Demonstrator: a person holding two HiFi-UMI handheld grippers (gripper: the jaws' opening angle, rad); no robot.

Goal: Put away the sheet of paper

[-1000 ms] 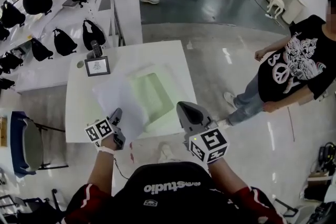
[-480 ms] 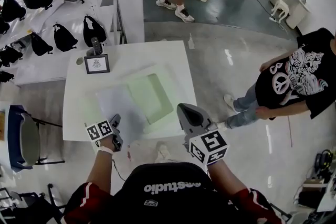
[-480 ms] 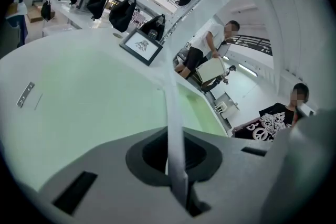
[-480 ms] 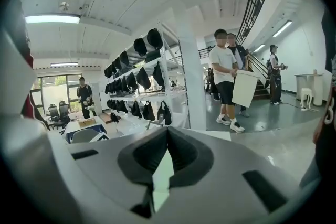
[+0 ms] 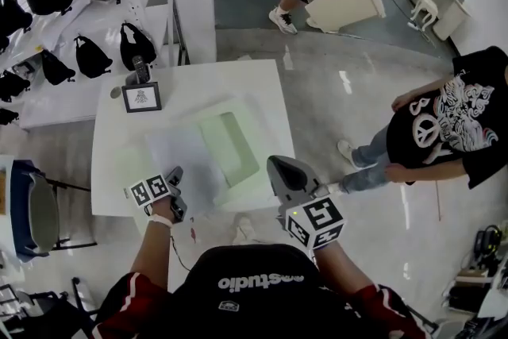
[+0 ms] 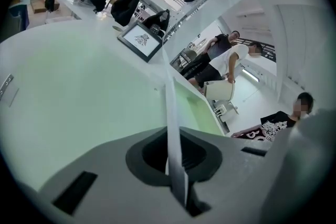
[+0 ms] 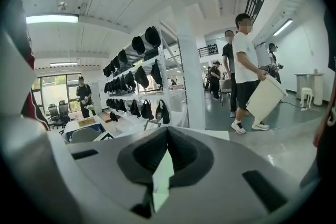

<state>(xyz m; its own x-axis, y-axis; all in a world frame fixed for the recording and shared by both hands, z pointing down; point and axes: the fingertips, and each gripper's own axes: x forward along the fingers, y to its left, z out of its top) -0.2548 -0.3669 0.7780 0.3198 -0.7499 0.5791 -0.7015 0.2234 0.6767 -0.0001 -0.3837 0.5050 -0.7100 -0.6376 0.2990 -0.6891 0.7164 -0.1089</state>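
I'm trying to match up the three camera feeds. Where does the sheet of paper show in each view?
Head view: the sheet of paper is over the near-left part of the white table, its near edge in the left claw.
Left gripper view: the sheet shows edge-on, a thin white strip pinched in the shut claw.
Right gripper view: not visible.
Shared landmark: the cream bin that a walking person carries.

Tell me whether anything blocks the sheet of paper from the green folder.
Nothing visible does. The left hand-held gripper is shut on the sheet of paper, which overlaps the green folder's left side; the picture frame stands apart, farther back.
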